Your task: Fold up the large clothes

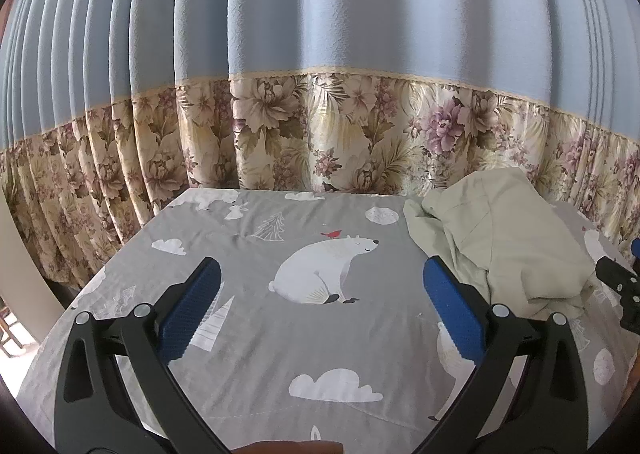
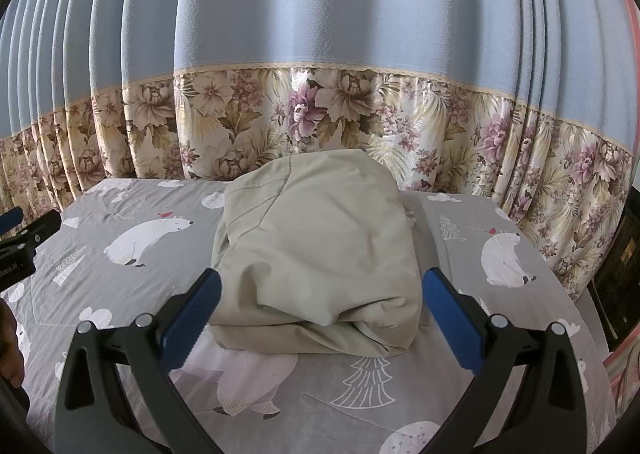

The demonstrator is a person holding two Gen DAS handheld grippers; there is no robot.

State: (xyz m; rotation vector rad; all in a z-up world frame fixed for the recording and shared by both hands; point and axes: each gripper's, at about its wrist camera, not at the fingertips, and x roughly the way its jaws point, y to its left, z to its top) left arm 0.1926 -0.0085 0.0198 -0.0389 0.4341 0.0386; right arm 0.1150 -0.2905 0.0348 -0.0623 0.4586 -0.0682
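Pleated blue curtain (image 2: 320,14) with floral hem hangs behind a grey polar-bear bedsheet (image 2: 120,294). Beige garment (image 2: 316,254) sits bundled on the sheet, in front of the curtain. Right gripper (image 2: 320,310) spread wide, empty, straddling its near edge; probably staged for a grab. Left gripper (image 1: 320,306) also wide, over bare sheet beside the garment.

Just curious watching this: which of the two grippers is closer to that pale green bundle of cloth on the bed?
The right gripper: it faces the pale green cloth bundle head-on, open fingers flanking its near edge. The left gripper hangs over bare sheet, the bundle off to its right.
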